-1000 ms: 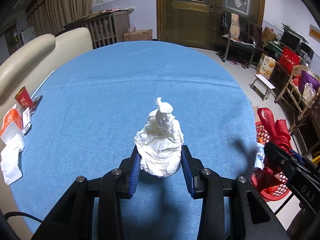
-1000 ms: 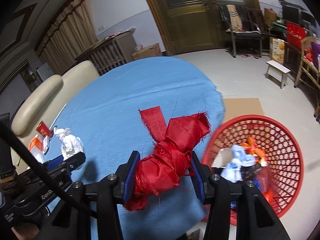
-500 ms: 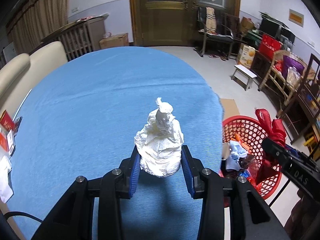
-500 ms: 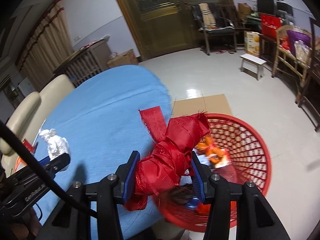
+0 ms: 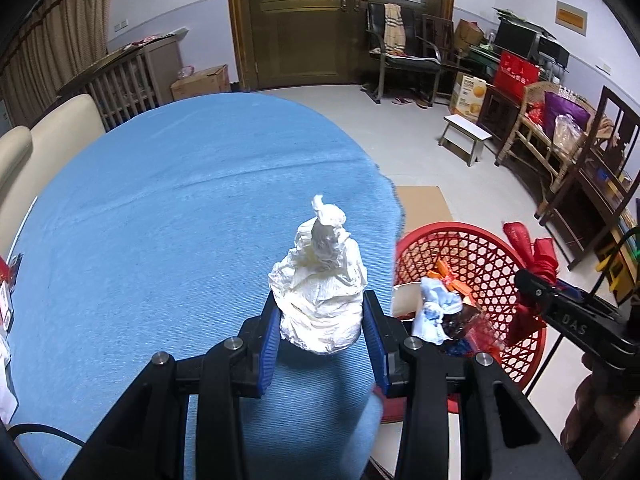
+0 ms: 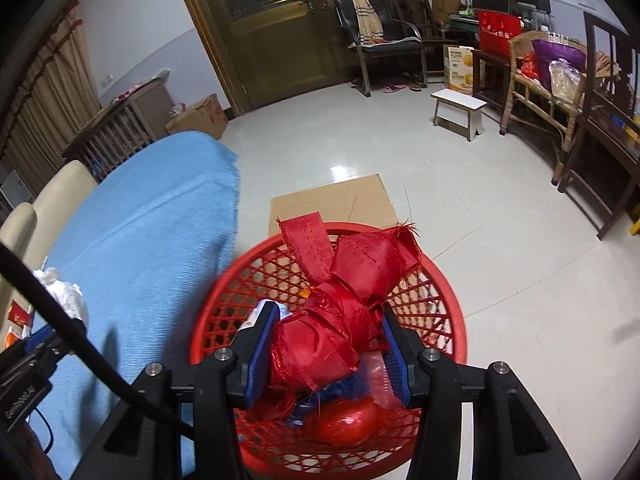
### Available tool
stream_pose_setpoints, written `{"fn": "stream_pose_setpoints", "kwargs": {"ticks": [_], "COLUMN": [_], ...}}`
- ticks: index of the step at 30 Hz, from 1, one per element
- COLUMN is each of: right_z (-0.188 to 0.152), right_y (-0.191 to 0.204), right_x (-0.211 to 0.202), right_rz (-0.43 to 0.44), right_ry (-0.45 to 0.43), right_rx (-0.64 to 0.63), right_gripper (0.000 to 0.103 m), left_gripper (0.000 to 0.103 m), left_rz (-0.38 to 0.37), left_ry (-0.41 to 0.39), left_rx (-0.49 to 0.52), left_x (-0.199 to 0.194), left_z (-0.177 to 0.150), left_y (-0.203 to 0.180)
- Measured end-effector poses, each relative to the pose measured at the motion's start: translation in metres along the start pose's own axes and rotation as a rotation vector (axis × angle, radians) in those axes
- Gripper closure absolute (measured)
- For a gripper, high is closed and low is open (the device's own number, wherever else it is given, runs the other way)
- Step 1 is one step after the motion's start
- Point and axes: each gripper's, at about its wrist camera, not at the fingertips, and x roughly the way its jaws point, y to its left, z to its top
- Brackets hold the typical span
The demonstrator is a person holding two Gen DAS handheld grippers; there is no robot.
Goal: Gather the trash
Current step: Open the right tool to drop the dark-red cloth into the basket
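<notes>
My left gripper [image 5: 322,334] is shut on a crumpled white tissue wad [image 5: 320,292] and holds it above the right edge of the blue table [image 5: 160,220], beside the red basket [image 5: 480,248]. My right gripper [image 6: 326,350] is shut on a knotted red ribbon [image 6: 340,300] and holds it directly over the red basket [image 6: 444,304], which has several pieces of trash inside. The right gripper with the ribbon [image 5: 536,268] also shows in the left wrist view above the basket's far side. The tissue [image 6: 64,296] shows at the left in the right wrist view.
The basket stands on the floor beside the table, next to a flat cardboard sheet [image 6: 332,200]. Red and white packets [image 5: 6,292] lie at the table's left edge. A cream sofa [image 5: 36,136], chairs, a white stool [image 5: 466,132] and shelves line the room.
Both grippers have swung to the right. The right gripper carried the ribbon from above the table to over the basket. The left gripper brought the tissue to the table's right edge.
</notes>
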Motion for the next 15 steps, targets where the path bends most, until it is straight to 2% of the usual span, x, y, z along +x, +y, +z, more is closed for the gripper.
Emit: {"fn": "stream_pose_setpoints", "kwargs": {"ticks": [15], "right_z": [0.002], "right_y": [-0.018], "right_x": [0.013], "right_rz": [-0.019], "right_ry": [0.035], "right_rx": [0.034], "right_gripper": [0.048], "left_gripper": [0.063], "left_rz": [-0.033], "left_ry": [0.012], "left_rx": [0.039], "left_x": [0.006], "left_z": [0.007], "left_y": [-0.023]}}
